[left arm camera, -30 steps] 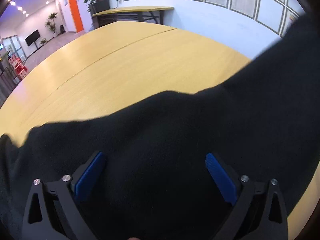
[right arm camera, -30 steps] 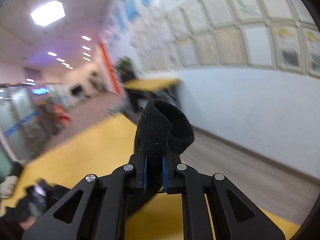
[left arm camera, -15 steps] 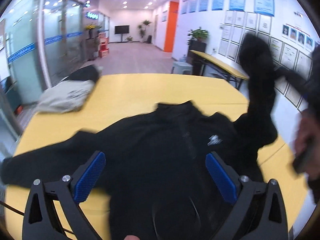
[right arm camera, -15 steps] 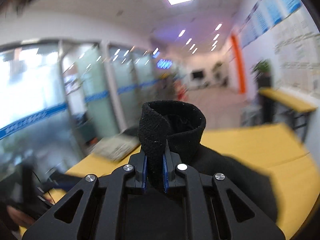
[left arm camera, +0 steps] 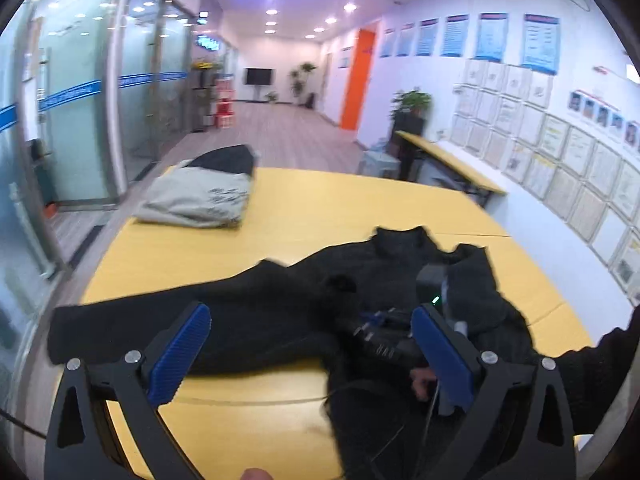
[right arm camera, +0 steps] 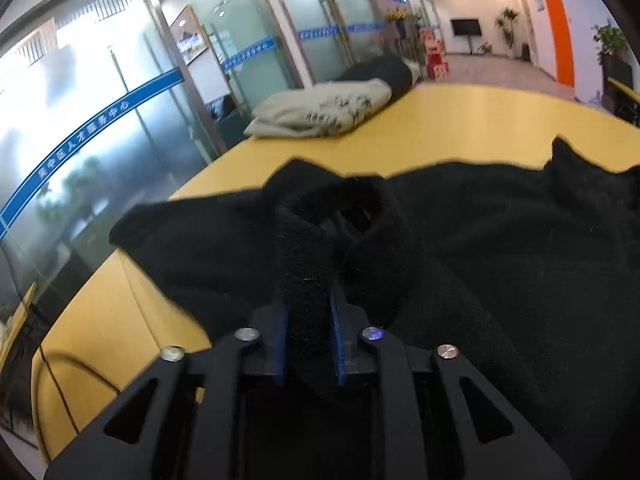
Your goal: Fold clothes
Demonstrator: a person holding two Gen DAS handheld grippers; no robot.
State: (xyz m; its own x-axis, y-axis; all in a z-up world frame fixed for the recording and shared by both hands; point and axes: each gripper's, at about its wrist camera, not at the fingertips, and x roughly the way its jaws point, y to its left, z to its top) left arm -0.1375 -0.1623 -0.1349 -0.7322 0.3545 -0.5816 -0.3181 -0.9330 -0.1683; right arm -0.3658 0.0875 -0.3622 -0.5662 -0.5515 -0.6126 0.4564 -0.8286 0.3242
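Observation:
A black fleece jacket [left arm camera: 280,304] lies spread on the yellow table [left arm camera: 320,216], one sleeve stretched to the left. My left gripper [left arm camera: 310,354] is open and empty above the jacket's near edge. My right gripper [right arm camera: 308,332] is shut on the cuff of the other black sleeve [right arm camera: 320,236] and holds it low over the jacket body [right arm camera: 500,240]. In the left wrist view the right gripper [left arm camera: 384,332] rests on the jacket's right half.
A folded grey garment [left arm camera: 200,200] with a black one behind it lies at the table's far left corner, also in the right wrist view [right arm camera: 324,108]. A second table [left arm camera: 444,164] stands by the right wall. Glass partitions run along the left.
My right gripper has swung the sleeve cuff down from high in the air onto the jacket. My left gripper has pulled back and up from the cloth.

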